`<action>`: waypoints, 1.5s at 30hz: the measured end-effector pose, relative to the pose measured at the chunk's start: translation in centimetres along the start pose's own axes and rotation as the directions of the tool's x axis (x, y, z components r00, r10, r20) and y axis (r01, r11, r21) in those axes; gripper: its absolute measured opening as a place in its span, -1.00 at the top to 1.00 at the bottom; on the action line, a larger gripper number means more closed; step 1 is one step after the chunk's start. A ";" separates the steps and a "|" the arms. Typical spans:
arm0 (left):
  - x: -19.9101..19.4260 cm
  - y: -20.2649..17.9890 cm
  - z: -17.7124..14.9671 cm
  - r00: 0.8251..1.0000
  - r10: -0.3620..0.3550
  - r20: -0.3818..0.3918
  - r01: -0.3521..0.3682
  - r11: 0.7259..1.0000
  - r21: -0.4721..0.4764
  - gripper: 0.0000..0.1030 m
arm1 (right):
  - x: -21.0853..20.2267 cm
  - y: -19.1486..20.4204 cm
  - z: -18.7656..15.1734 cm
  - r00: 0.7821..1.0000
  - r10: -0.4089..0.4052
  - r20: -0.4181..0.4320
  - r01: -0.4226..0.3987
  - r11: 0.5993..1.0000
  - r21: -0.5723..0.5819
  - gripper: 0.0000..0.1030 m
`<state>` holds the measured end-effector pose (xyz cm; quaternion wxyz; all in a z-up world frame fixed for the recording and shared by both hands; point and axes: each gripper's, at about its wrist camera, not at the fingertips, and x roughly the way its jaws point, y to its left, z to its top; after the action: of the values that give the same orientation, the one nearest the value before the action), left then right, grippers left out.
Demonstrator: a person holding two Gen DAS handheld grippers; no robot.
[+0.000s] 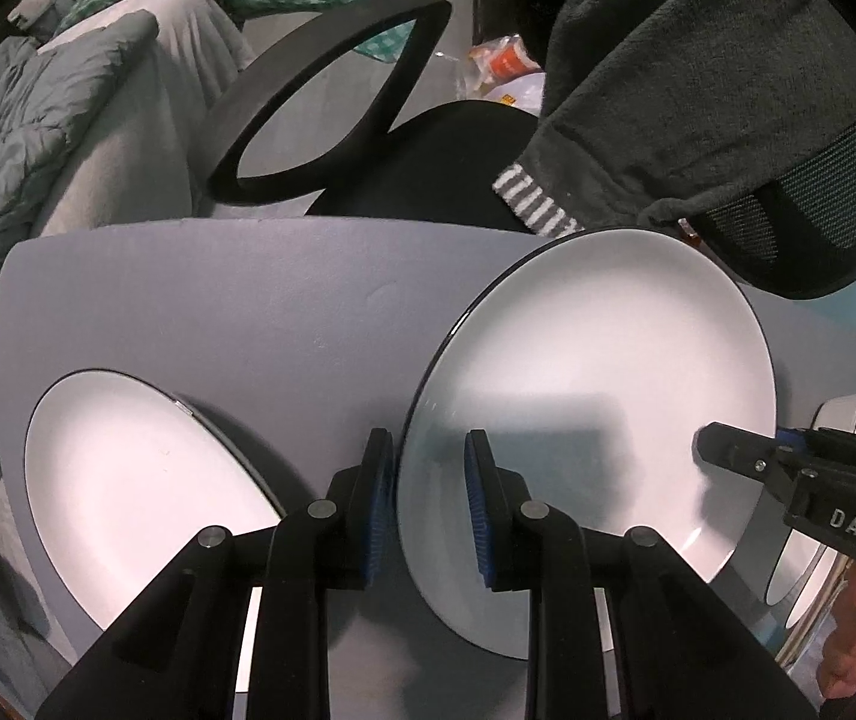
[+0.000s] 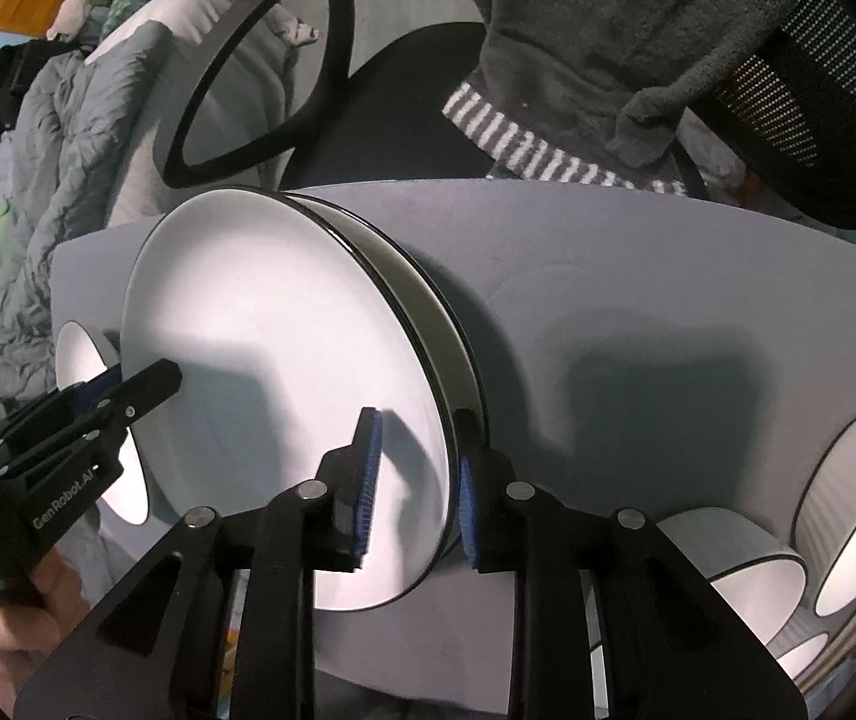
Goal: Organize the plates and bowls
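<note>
Both grippers are straddling one white plate [image 1: 595,396] — left gripper [image 1: 429,504] gripping its rim, right gripper [image 2: 413,480] with pads seemingly loosened. Bowls [image 2: 847,510] are sitting near — on the grey table [image 1: 248,300].

The grey table [image 1: 284,312] is viewed steeply downward at close range from both wrists; the white plate [image 1: 595,396] at 3 o'clock is shared

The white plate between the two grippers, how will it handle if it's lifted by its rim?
Probably stiff and breakable: the white plate looks like glazed ceramic. Its glossy surface may slip in a narrow rim grip. Wide and shallow, it would likely tilt if lifted from one edge.
</note>
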<state>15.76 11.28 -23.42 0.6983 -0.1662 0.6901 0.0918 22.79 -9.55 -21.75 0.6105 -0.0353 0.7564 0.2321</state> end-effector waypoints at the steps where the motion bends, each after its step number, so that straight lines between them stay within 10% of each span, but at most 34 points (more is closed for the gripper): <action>1: 0.0 0.1 -0.1 1.000 -0.001 -0.004 0.001 1.000 -0.005 0.53 | 0.0 0.1 0.0 1.000 0.006 -0.007 -0.006 1.000 0.007 0.40; 5: -0.2 0.6 -0.5 1.000 -0.002 -0.001 0.002 1.000 -0.020 0.52 | -0.1 0.6 0.0 0.999 0.021 -0.026 -0.020 1.000 0.017 0.02; 45: -5.1 3.7 -4.6 0.990 -0.092 0.108 0.103 0.989 -0.105 -0.06 | -2.2 1.9 -1.7 0.995 -0.051 0.087 0.047 0.998 0.043 -0.41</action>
<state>9.97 13.54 -18.69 0.7264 -0.2334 0.6380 0.1040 21.13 -9.02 -18.84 0.6494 -0.0311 0.7323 0.2027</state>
